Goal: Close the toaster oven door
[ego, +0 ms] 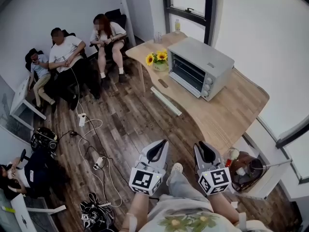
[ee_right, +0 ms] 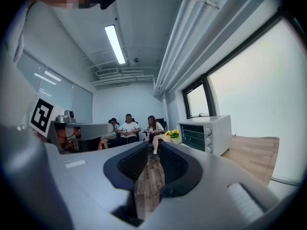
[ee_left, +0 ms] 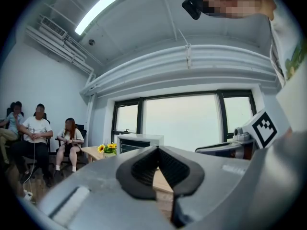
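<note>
A silver toaster oven stands on the wooden table by the window, its glass door upright against its front. It also shows small and far off as the toaster oven and the toaster oven. Both grippers are held low near the person's lap, well short of the table. My left gripper is shut, its pads meeting at the tip of the left gripper, with nothing held. My right gripper is open a little; the narrow gap of the right gripper shows only floor.
A pot of sunflowers and a small dark object sit on the table left of the oven. Three people sit on chairs at the back left. Cables and a power strip lie on the floor. A cluttered side stand is at right.
</note>
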Tool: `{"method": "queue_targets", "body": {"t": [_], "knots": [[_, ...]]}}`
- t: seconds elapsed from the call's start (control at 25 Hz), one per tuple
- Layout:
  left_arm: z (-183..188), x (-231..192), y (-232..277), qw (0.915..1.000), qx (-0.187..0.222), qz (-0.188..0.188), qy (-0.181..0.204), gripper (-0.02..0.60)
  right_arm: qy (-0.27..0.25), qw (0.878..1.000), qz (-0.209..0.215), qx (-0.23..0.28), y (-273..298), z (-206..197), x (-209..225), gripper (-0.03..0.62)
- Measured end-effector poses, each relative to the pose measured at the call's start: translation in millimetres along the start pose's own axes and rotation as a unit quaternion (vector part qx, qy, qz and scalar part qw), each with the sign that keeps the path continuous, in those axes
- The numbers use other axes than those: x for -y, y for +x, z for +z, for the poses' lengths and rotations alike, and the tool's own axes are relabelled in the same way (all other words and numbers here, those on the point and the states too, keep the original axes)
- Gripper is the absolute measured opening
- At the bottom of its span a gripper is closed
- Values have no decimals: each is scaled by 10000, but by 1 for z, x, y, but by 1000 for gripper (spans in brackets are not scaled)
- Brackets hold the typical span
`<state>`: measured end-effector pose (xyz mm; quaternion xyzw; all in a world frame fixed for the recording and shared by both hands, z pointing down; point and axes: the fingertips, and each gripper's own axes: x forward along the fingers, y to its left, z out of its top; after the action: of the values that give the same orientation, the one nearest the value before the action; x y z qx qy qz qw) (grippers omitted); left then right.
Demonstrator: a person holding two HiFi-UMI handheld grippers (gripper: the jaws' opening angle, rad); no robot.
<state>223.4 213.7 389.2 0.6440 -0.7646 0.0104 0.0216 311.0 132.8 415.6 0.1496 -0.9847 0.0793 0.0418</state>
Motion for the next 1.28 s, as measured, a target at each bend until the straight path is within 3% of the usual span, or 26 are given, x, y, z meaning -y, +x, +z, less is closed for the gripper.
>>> {"method": "queue_targets", "body": {"t": [0.32,0.6,0.76,1.28], "knots": [[-7,-60,40,9997,-157,-21,-183,28,191,9993,-147,-285,57,-6,22,130],[-15,-106,80,9983,-435,-93,-386,197,447,9970,-141,-610,107,-13,39,172],[-18,-130,99,9973,-502,-64,-530,245,560,9957,-193,-717,129,-16,52,183],[-37,-176,162,9951,-840,-231,-464,250,845,9919,-332,-894,177,-27,91,186]]}}
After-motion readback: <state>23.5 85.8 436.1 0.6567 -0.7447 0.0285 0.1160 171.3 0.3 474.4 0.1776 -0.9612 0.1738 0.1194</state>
